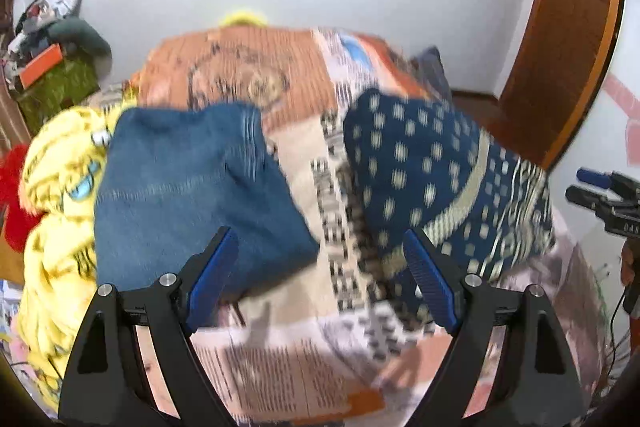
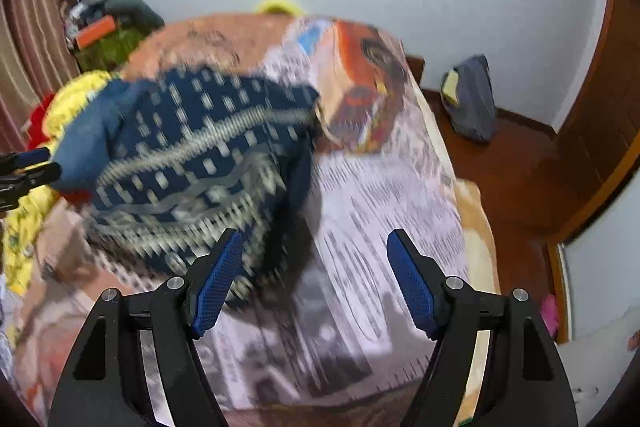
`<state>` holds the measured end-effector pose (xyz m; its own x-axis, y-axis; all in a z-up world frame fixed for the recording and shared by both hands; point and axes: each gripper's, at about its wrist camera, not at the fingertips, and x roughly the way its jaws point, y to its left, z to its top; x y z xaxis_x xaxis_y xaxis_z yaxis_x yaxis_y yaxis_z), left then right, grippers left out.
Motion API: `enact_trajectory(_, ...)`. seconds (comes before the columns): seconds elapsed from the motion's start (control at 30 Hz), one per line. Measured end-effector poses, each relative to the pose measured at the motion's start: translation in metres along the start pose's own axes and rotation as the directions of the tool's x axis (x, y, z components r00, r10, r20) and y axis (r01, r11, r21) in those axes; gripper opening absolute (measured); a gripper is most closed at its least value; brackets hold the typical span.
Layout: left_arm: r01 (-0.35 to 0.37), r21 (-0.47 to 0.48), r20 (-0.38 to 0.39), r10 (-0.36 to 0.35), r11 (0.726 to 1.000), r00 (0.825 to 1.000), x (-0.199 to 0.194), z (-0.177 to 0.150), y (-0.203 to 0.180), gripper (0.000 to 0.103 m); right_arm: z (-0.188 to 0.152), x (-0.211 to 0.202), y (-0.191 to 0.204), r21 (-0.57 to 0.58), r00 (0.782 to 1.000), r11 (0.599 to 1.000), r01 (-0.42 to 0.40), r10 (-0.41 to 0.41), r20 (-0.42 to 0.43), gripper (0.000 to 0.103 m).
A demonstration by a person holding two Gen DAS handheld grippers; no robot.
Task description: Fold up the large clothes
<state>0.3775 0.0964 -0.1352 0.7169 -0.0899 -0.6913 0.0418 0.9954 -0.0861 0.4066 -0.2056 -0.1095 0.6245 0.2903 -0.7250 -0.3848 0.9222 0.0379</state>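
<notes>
A folded pair of blue jeans (image 1: 188, 187) lies on the bed at the left. A navy cloth with cream dots and bands (image 1: 436, 179) lies in a heap to the right of the jeans; it also shows in the right wrist view (image 2: 200, 163). My left gripper (image 1: 320, 279) is open and empty above the bed, between the two garments. My right gripper (image 2: 316, 283) is open and empty, its left finger (image 2: 218, 283) over the near edge of the navy cloth. The right gripper also shows at the right edge of the left wrist view (image 1: 600, 195). Both views are blurred.
The bed carries an orange and white printed cover (image 1: 280, 367). A yellow patterned cloth (image 1: 52, 195) and a red cloth (image 1: 12, 195) lie at the bed's left. A cluttered stand (image 1: 52, 67) is at the far left. A grey bag (image 2: 472, 99) sits on the floor by a wooden door (image 2: 600, 99).
</notes>
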Motion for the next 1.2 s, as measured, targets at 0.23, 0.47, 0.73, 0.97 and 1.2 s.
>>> enact_trajectory(0.23,0.219,-0.141,-0.079,-0.232,0.965,0.97,0.045,0.033,0.0,0.084,0.024,0.042,0.001,0.106,0.979,0.977,-0.185,0.192,-0.063,0.072)
enact_trajectory(0.47,0.321,-0.291,-0.241,-0.394,0.901,0.887,0.121,0.029,-0.007,0.084,0.026,0.107,-0.006,0.191,0.939,0.951,-0.243,0.279,-0.198,0.072)
enact_trajectory(0.73,0.392,-0.431,-0.246,-0.523,0.813,0.816,0.168,0.032,-0.008,0.09,0.024,0.145,-0.038,0.387,0.855,0.842,-0.376,0.476,-0.205,0.082)
enact_trajectory(0.97,0.432,-0.52,-0.235,-0.609,0.737,0.757,0.193,0.03,-0.005,0.093,0.018,0.159,-0.038,0.484,0.787,0.748,-0.454,0.591,-0.175,0.083)
enact_trajectory(1.2,0.433,-0.503,-0.233,-0.599,0.748,0.766,0.182,0.036,-0.006,0.07,0.018,0.15,-0.027,0.515,0.763,0.712,-0.478,0.627,-0.159,0.062)
